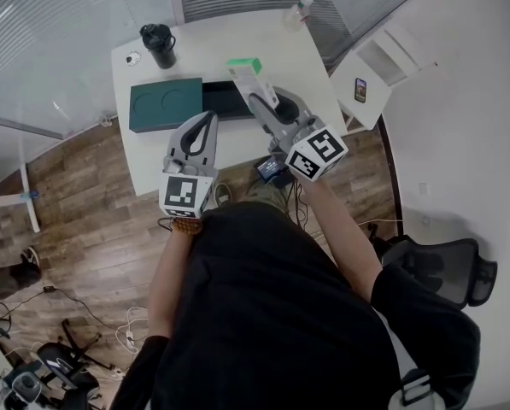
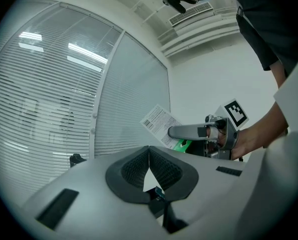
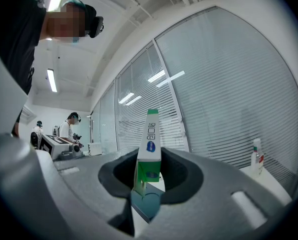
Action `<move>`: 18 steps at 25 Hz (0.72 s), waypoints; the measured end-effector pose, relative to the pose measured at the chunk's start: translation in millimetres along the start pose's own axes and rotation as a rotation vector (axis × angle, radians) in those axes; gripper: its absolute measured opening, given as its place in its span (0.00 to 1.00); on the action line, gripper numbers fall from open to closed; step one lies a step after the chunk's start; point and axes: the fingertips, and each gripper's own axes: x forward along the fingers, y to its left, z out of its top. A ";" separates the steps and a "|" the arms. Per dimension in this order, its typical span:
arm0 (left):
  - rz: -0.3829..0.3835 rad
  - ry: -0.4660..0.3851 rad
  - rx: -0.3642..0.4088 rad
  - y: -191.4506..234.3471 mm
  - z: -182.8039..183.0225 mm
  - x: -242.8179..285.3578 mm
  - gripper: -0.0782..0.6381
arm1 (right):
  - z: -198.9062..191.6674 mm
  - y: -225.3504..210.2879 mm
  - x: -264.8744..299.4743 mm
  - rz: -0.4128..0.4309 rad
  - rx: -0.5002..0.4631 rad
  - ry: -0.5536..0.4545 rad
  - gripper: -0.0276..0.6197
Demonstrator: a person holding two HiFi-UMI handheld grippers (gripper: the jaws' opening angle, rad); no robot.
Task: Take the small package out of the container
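Package: clamped upright in right tongs, over container. Left tongs, at their 8 o'clock: closed, empty.

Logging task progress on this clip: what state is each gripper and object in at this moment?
small package, upright in the right gripper, above the table.
right gripper, shut on the small package.
left gripper, shut, empty.
container, open, flat on the table.
black cup, upright, lid on.
bottle, upright, capped.
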 end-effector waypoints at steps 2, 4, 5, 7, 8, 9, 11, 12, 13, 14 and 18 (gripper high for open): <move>0.009 0.001 -0.006 1.7 1.2 0.9 0.11 | -2.5 -2.1 -1.2 -0.004 0.003 0.005 0.18; 0.021 -0.002 -0.009 4.6 4.4 1.9 0.11 | -3.4 -4.0 -1.2 -0.009 0.001 0.008 0.18; 0.023 -0.004 -0.009 5.5 5.3 1.4 0.11 | -4.7 -4.0 -1.0 -0.011 0.004 0.010 0.18; 0.025 -0.002 -0.009 5.8 5.8 0.3 0.11 | -6.9 -4.0 -1.9 -0.014 0.013 0.013 0.18; 0.026 0.000 -0.009 5.4 6.5 0.7 0.11 | -6.7 -4.7 -2.8 -0.016 0.014 0.015 0.18; 0.025 0.000 -0.008 4.6 7.2 1.5 0.11 | -6.0 -5.8 -3.9 -0.019 0.012 0.017 0.18; 0.021 -0.001 -0.005 2.9 7.8 2.8 0.11 | -5.7 -7.6 -5.3 -0.023 0.011 0.020 0.18; 0.019 -0.001 -0.004 2.5 7.2 3.2 0.11 | -6.0 -8.2 -5.4 -0.026 0.013 0.020 0.18; 0.018 -0.001 -0.004 2.7 6.9 3.4 0.11 | -6.6 -8.8 -5.2 -0.028 0.017 0.018 0.18; 0.019 0.000 -0.004 3.5 6.9 3.3 0.11 | -7.4 -9.0 -4.8 -0.032 0.021 0.018 0.18; 0.009 -0.005 0.001 2.1 4.1 2.9 0.11 | -11.4 -10.0 -5.4 -0.038 0.014 0.031 0.18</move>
